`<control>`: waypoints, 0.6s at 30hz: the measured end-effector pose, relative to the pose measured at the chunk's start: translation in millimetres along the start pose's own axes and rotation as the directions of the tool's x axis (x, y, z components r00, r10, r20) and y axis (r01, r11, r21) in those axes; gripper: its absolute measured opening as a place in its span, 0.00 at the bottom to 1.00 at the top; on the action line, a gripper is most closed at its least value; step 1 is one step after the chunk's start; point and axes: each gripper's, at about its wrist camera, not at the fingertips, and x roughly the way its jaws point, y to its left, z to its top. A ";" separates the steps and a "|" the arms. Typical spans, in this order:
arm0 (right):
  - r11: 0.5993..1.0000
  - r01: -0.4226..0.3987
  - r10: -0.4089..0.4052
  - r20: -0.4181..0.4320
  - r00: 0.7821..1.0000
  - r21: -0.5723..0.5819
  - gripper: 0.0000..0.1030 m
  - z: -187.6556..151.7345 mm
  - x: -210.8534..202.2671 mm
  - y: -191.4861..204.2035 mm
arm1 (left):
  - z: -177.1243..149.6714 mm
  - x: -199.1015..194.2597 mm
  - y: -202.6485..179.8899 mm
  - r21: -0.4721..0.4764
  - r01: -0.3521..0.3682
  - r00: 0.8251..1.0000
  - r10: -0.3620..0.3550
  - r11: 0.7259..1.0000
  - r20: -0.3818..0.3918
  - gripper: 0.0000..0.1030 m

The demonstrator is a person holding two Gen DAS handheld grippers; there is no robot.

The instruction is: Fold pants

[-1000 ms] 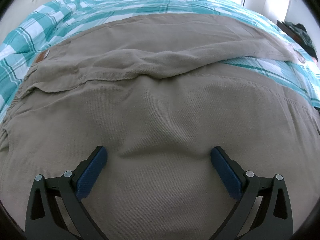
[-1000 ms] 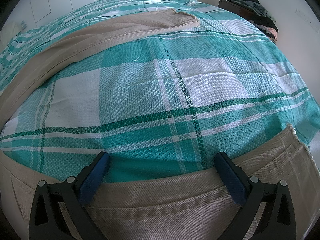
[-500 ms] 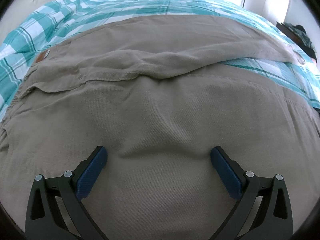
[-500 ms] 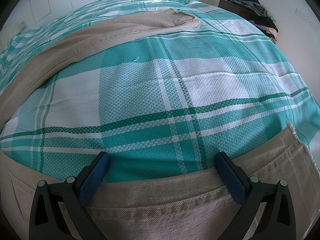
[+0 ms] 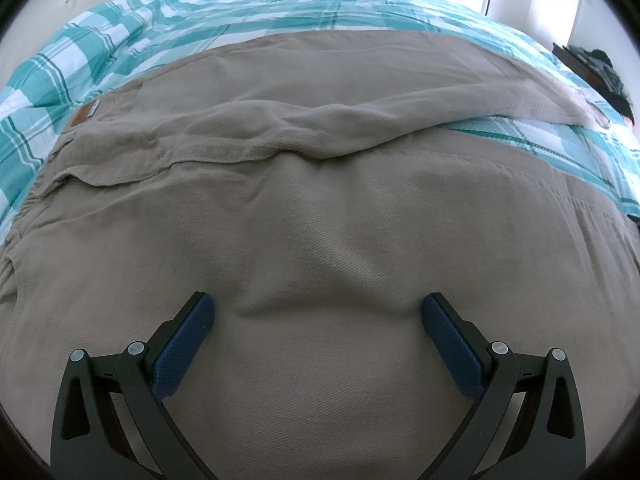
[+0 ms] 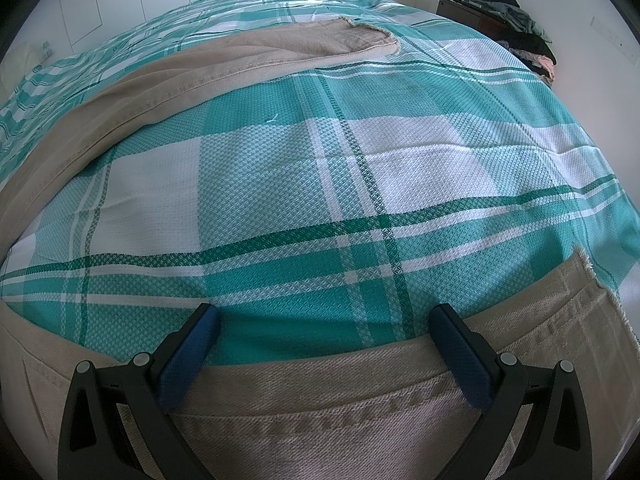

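- On the bed, across a teal-and-white plaid bedspread [image 6: 360, 168], beige pants [image 5: 320, 240] are seen laid out, seat and waist toward the left, legs running off to the right.
- Left gripper [image 5: 318, 312] is seen low over the upper thigh of the near leg; both blue pads are spread wide, nothing is held between them. A shallow dent in the cloth is noted between the tips, so light contact is judged likely, though it cannot be confirmed.
- Right gripper [image 6: 324, 322] is seen at the inner edge of the near leg, close to its frayed hem [image 6: 592, 276]; fingers likewise released, with the seam edge lying just below the tips and bedspread showing between them.
- Far leg [image 6: 224, 68] is seen lying apart from the near one, with a wedge of plaid exposed between them; its hem reaches toward the far side of the bed.
- A brown waistband patch [image 5: 82, 114] is visible at the left; the fly area is rumpled, with a ridge of fabric along the crotch.
- Progress, as judged: garment is spread but no fold is in place. Legs are not yet stacked, and no lengthwise or crosswise fold is made.
- Remaining: near leg to be gripped at two points and brought over the far leg, then folded down in length.
- A pile of dark clothes [image 6: 520, 28] is noted on furniture beyond the bed; not involved.
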 end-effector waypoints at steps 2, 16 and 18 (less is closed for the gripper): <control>1.000 0.000 0.000 0.000 1.000 0.000 1.00 -0.4 -0.2 -0.1 | 0.0 -0.5 0.3 -0.001 0.001 1.000 -0.001 1.000 0.000 1.00; 1.000 0.000 0.000 0.000 1.000 0.000 1.00 -0.9 -0.6 -0.4 | -1.1 -0.1 -0.1 0.000 -0.001 1.000 0.001 1.000 0.002 1.00; 1.000 0.000 0.000 0.000 1.000 0.000 1.00 0.4 -0.2 -0.2 | -1.1 -0.1 -0.3 0.000 -0.001 1.000 0.001 1.000 0.003 1.00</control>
